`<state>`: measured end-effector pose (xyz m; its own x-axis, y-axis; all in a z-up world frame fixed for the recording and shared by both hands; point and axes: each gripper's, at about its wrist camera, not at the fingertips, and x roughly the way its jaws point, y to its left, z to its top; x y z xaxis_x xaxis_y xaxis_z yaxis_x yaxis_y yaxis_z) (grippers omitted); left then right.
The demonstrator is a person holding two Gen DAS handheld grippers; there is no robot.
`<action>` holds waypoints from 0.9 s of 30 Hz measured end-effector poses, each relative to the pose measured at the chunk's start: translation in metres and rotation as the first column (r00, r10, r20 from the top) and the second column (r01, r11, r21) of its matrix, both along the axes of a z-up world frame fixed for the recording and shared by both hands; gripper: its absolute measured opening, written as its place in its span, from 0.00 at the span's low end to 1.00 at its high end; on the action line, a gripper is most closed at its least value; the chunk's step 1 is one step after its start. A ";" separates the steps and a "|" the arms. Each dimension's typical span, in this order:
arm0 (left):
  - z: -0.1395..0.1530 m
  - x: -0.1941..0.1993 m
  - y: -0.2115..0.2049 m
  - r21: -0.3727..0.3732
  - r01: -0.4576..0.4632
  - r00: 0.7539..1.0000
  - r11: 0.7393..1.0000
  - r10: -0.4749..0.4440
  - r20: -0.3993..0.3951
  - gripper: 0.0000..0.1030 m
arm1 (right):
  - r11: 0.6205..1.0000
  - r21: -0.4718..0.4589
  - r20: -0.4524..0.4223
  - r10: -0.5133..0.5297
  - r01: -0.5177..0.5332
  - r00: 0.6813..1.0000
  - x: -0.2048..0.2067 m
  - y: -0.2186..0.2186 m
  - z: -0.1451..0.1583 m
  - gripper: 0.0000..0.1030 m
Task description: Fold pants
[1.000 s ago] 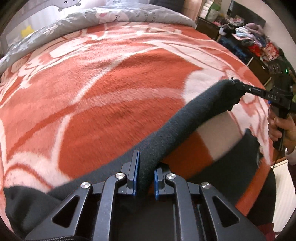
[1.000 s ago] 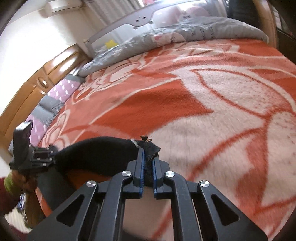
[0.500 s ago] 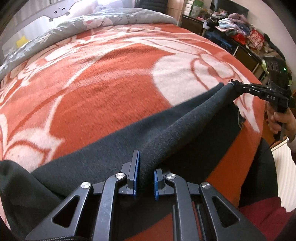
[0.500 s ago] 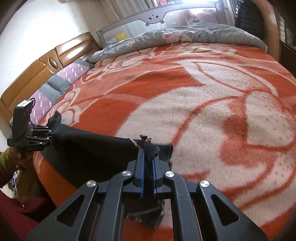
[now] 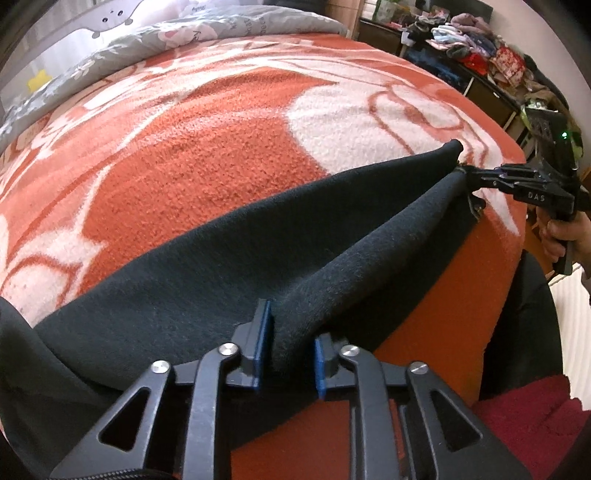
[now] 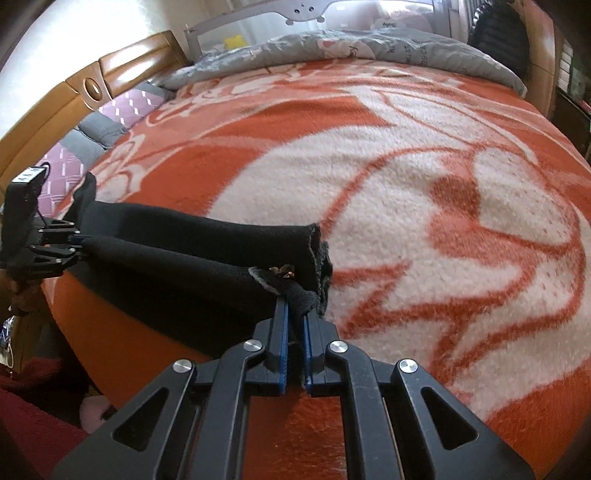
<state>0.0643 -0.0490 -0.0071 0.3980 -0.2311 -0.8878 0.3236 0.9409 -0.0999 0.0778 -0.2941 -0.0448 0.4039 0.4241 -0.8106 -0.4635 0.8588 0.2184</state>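
Dark charcoal pants [image 5: 229, 269] lie stretched along the near edge of a bed with an orange and white blanket [image 5: 207, 147]. My left gripper [image 5: 290, 350] is shut on a raised fold of the pants at one end. My right gripper [image 6: 293, 325] is shut on the other end, near the hem, and it also shows in the left wrist view [image 5: 467, 175]. The pants [image 6: 192, 258] run from it to the left gripper [image 6: 75, 242] at far left. Part of the fabric hangs over the bed's edge.
A grey quilt [image 5: 221, 29] lies at the far side of the bed. A wooden headboard [image 6: 110, 74] and purple pillows [image 6: 125, 110] are at the left. A low cabinet with piled clothes [image 5: 465, 48] stands beyond the bed's right side. A person's red clothing [image 5: 524, 424] is close below.
Both grippers have pulled the pants back toward the near edge and lowered them. More dark fabric now lies spread flat on the blanket. Both grips have held.
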 end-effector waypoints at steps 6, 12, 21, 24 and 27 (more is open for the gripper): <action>0.004 -0.019 0.009 -0.040 -0.045 0.999 0.998 0.045 0.001 0.59 | 0.998 -0.055 0.036 -0.034 0.036 0.999 -0.019 0.000 0.014 0.40; 0.011 -0.041 0.046 -0.107 -0.192 0.981 0.975 0.191 -0.026 0.65 | 0.994 0.054 0.086 -0.099 0.094 0.991 -0.035 -0.003 0.040 0.42; 0.023 -0.046 0.120 -0.156 -0.435 0.901 0.887 0.427 -0.083 0.70 | 0.984 0.170 0.078 0.043 -0.056 0.996 -0.041 0.079 0.050 0.42; 0.030 -0.038 0.147 -0.139 -0.502 0.865 0.854 0.493 -0.092 0.70 | 0.973 0.194 0.070 0.117 -0.128 0.991 -0.044 0.115 0.047 0.42; 0.038 -0.025 0.169 -0.085 -0.565 0.825 0.821 0.558 -0.090 0.74 | 0.959 0.206 0.072 0.185 -0.196 0.980 -0.050 0.148 0.045 0.42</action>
